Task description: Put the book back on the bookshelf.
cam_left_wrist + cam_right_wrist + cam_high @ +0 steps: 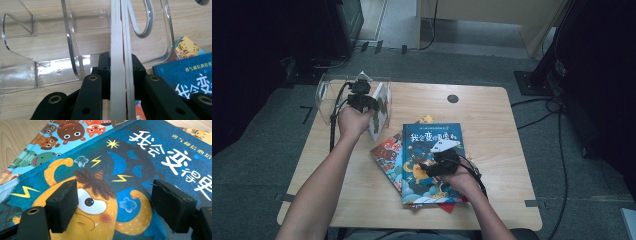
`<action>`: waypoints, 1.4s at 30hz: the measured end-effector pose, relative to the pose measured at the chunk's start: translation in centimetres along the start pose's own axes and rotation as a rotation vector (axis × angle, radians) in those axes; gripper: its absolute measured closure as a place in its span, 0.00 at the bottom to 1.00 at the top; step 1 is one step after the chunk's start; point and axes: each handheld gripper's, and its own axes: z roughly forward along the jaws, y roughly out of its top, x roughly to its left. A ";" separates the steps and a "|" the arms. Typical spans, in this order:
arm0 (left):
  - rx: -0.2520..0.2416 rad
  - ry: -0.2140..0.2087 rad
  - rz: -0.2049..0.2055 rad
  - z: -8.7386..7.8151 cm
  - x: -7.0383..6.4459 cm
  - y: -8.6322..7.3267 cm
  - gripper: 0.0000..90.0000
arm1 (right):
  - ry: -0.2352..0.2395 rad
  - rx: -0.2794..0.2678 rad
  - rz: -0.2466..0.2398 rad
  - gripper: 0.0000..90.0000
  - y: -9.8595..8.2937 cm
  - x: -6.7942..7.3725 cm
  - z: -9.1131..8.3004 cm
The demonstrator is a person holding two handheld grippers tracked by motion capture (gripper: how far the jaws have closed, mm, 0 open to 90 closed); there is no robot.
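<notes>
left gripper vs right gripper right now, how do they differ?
The left gripper is shut on a thin white-edged book, held upright on edge at the clear acrylic rack; the right gripper is open and holds nothing. The left is at the table's far left; the right sits low over the blue book atop the stack near the front. Both have black fingers.

Bare table (492, 115) lies open at the right; the clear rack (326, 90) and book pile (432, 165) crowd the rest.
</notes>
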 end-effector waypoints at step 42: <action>0.023 -0.023 -0.037 2.2 0.3 0.9 0.84 | -0.001 -0.001 0.000 0.24 0.0 0.0 0.0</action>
